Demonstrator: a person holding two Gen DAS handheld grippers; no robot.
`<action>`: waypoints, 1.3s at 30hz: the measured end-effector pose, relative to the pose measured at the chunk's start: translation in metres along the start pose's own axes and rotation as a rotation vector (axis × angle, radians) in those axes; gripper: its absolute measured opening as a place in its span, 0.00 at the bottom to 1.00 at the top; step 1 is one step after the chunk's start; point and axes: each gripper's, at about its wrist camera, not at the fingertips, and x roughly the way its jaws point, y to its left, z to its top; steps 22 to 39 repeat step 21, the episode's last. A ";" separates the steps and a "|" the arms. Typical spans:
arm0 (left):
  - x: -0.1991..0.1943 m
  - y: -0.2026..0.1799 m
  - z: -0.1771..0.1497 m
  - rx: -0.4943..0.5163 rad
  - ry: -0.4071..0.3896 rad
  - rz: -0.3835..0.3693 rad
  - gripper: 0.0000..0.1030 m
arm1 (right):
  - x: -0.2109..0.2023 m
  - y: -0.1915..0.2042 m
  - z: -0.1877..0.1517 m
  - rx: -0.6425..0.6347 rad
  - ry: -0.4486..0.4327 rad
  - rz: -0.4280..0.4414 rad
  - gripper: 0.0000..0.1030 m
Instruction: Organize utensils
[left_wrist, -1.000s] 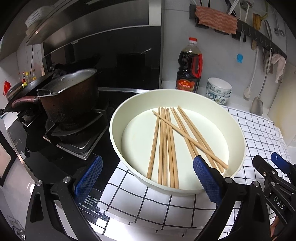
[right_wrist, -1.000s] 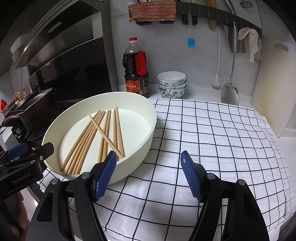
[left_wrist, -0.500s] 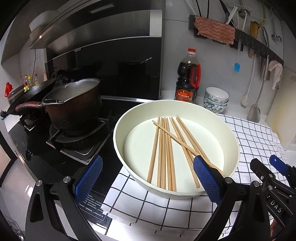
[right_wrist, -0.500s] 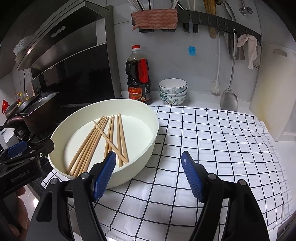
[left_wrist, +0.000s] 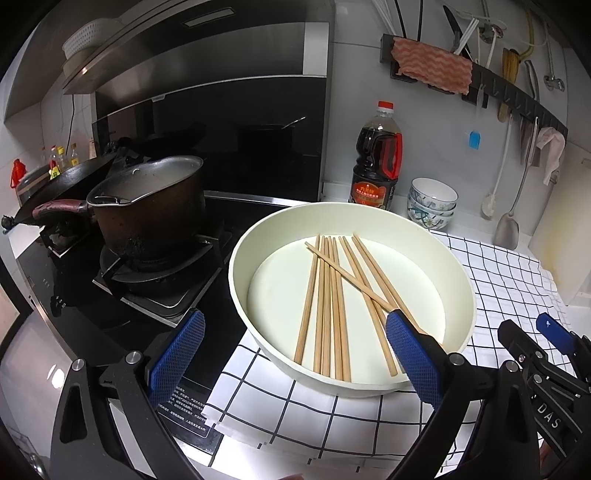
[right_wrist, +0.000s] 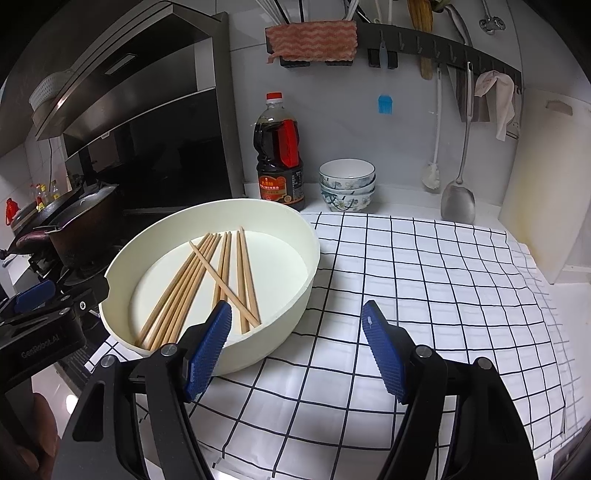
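Note:
Several wooden chopsticks (left_wrist: 332, 295) lie loose in a cream basin (left_wrist: 458, 280), one crossing the others at an angle. The basin stands on a checked cloth at the counter's left, beside the stove. They also show in the right wrist view: chopsticks (right_wrist: 207, 280), basin (right_wrist: 303, 273). My left gripper (left_wrist: 295, 347) is open and empty, held above and in front of the basin's near rim. My right gripper (right_wrist: 295, 343) is open and empty, to the right of the basin over the cloth. Each gripper shows at the edge of the other's view.
A dark pot (left_wrist: 147, 214) sits on the gas stove (left_wrist: 155, 280) left of the basin. A soy sauce bottle (right_wrist: 280, 155) and stacked bowls (right_wrist: 347, 184) stand at the back wall. A spatula (right_wrist: 458, 199), brush and cloths hang from a rail. A white cutting board (right_wrist: 546, 177) leans at right. The checked cloth (right_wrist: 424, 280) covers the counter.
Both grippers have drawn back and risen a little; the basin looks smaller and farther in both views. Chopsticks and basin have not moved.

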 end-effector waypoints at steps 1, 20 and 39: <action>0.000 0.000 0.000 -0.001 0.001 -0.001 0.94 | 0.000 0.000 0.000 -0.001 -0.001 -0.001 0.68; 0.002 0.001 -0.002 -0.024 0.026 -0.020 0.94 | -0.002 0.000 -0.001 0.003 -0.002 0.004 0.68; 0.002 0.002 -0.002 -0.026 0.027 -0.018 0.94 | -0.002 0.000 -0.001 0.002 -0.002 0.004 0.68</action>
